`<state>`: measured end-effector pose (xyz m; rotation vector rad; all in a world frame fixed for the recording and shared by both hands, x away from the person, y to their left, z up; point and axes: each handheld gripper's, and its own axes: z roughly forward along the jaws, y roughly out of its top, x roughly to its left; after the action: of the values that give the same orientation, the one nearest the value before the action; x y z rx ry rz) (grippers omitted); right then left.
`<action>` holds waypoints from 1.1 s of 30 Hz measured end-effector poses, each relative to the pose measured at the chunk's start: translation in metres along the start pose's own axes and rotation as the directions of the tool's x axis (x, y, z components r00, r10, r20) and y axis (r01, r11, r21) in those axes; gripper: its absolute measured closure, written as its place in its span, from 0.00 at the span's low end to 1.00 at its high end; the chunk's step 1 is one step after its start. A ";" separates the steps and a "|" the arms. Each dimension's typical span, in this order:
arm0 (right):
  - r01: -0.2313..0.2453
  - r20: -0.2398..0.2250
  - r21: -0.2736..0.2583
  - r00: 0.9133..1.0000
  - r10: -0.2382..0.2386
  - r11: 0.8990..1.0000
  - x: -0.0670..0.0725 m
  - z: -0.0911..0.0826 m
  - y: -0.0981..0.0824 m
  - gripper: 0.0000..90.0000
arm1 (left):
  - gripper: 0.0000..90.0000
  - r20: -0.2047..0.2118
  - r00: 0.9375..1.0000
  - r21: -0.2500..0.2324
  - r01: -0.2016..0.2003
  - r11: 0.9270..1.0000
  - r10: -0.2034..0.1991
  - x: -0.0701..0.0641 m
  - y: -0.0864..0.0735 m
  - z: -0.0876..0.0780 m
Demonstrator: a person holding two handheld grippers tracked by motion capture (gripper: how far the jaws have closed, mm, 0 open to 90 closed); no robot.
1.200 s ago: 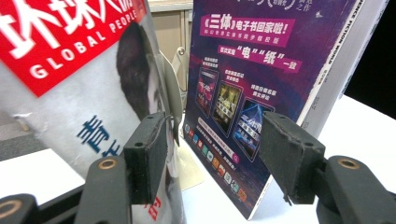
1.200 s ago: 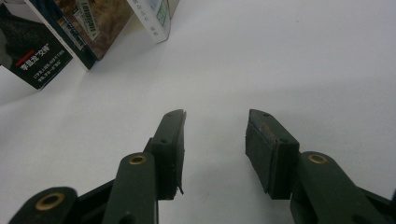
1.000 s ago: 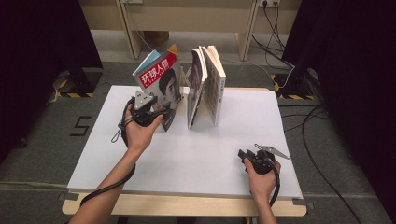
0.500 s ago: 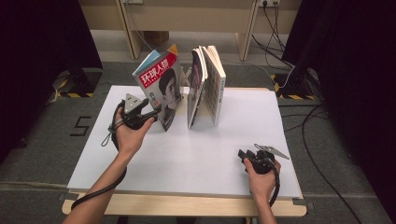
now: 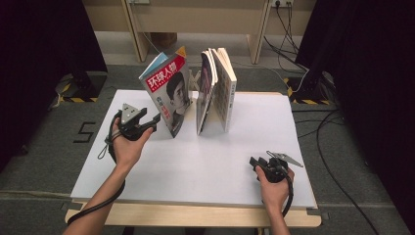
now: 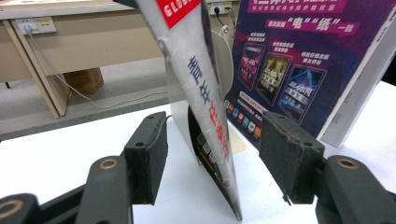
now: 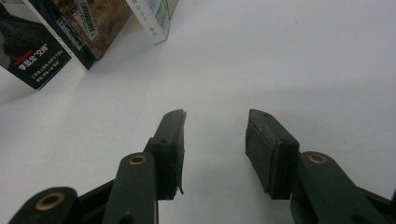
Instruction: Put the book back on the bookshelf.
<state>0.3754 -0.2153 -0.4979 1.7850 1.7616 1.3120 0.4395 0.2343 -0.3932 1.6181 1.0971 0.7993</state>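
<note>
The left gripper (image 5: 155, 120), jaws open, is straddling the thin, floppy red-covered magazine's (image 5: 169, 95) spine edge; the right gripper (image 5: 254, 162) is resting open.

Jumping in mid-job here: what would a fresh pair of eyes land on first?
Probably the red-and-white magazine leaning at the back left of the white table, with the left claw open right at its lower edge. In the left gripper view its spine stands between the two pads, untouched. Beside it a group of books stands upright, while the right claw rests open near the front right.
</note>
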 end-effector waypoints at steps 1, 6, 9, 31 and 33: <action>0.001 0.000 0.000 1.000 -0.001 1.000 0.000 0.000 0.000 0.64 | 0.46 -0.002 1.000 0.000 0.003 1.000 -0.003 0.001 -0.001 0.000; -0.009 -0.001 0.004 1.000 0.009 1.000 0.000 -0.001 0.000 0.64 | 0.46 -0.009 1.000 -0.001 0.005 1.000 -0.005 0.007 -0.006 -0.004; -0.002 -0.001 0.000 1.000 0.002 1.000 0.000 0.000 0.000 0.64 | 0.46 -0.017 1.000 -0.001 0.008 1.000 -0.008 0.011 -0.010 -0.007; 0.001 0.004 -0.004 1.000 -0.001 1.000 -0.001 -0.001 0.000 0.64 | 0.45 -0.048 0.999 0.020 0.002 1.000 -0.001 0.038 -0.038 -0.024; 0.009 0.009 -0.006 1.000 -0.009 1.000 -0.001 -0.001 0.000 0.64 | 0.45 -0.055 0.998 0.023 0.001 1.000 0.001 0.042 -0.042 -0.026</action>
<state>0.3749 -0.2165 -0.4977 1.7753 1.7575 1.3026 0.4202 0.2875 -0.4260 1.6239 1.1490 0.8380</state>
